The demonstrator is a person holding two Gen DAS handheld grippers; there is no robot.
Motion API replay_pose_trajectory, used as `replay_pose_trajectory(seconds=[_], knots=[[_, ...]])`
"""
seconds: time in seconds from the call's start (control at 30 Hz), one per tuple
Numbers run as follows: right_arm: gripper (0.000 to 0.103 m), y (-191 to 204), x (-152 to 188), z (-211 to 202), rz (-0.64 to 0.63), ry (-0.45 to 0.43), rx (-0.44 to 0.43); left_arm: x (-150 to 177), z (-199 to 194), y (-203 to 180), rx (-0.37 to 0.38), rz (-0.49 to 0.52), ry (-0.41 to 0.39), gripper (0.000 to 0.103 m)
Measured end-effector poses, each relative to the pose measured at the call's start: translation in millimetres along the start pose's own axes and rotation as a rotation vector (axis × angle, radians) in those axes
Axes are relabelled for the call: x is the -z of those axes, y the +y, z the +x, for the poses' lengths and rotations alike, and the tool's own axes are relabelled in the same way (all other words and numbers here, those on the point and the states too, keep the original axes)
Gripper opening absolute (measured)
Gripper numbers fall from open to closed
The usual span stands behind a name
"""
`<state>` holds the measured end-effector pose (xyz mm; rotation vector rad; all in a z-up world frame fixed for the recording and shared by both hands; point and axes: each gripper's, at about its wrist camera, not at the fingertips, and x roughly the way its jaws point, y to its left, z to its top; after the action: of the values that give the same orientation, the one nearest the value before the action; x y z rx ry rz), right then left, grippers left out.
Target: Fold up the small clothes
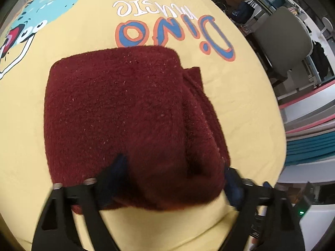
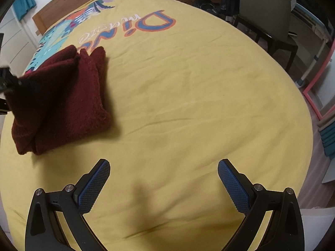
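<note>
1. Left wrist view: the left gripper (image 1: pixel 173 179) is seen at the bottom of the frame, with a folded maroon fleece garment (image 1: pixel 129 121) lying directly ahead of it and over its fingertips.
2. The left gripper's fingers (image 1: pixel 117 171) are spread wide, one at each side of the garment's near edge; both tips are blurred and partly covered by the fabric, so it cannot be told whether any fabric is pinched.
3. The garment is shown resting on a yellow bedsheet (image 1: pixel 240 108), with its layered folded edges stacked toward the right of the left gripper.
4. A printed "Dino" lettering (image 1: pixel 178 35) is visible on the sheet just beyond the far edge of the garment.
5. Right wrist view: the right gripper (image 2: pixel 164 185) is held with its jaws wide apart and nothing between them; the blue ribbed pads (image 2: pixel 94 186) are fully exposed above bare sheet.
6. The garment (image 2: pixel 60 102) is located ahead and well to the left of the right gripper, apart from it.
7. A grey chair (image 2: pixel 270 14) stands off the bed, far ahead and to the right of the right gripper.
</note>
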<state>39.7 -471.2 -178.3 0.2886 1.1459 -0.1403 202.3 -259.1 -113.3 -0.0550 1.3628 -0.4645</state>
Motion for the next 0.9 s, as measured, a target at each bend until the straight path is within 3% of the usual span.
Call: replay_pose_trajectory(seconds=[0.13,0.27,0.43,0.6,0.67,0.73,0.9], knots=[[0.103,6.1,-3.3,-4.9,-0.014,-0.006,-0.016,-3.0,-28.4,7.4,0.020,-0.019,-0.050,0.102],[0.103,16.3,-16.8,-12.6,-0.018,0.032,-0.073,0.2,-56.8,30.4,0.058,-0.072,-0.111,0.102],[0.103,35.0,-52.2,-29.0,0.004,0.074,-0.158,17.2,-75.4,63.9,-0.029,-0.086,-0.167,0.102],[0.101,81.3,-97.6,-45.8,-0.099,0.048,-0.191,37.0,-75.2,93.6,-0.026,-0.112,-0.149,0.102],[0.096,108.7,-116.9,-45.9,-0.150,0.062,-0.208,45.3,-76.5,100.6,-0.040,-0.100,-0.155,0.102],[0.083,130.8,-130.3,-41.9,-0.175,0.084,-0.224,53.8,-77.8,105.2,-0.053,-0.077,-0.155,0.102],[0.072,187.4,-152.1,-12.1,-0.259,0.194,-0.234,70.8,-78.5,110.6,-0.045,-0.035,-0.156,0.102]])
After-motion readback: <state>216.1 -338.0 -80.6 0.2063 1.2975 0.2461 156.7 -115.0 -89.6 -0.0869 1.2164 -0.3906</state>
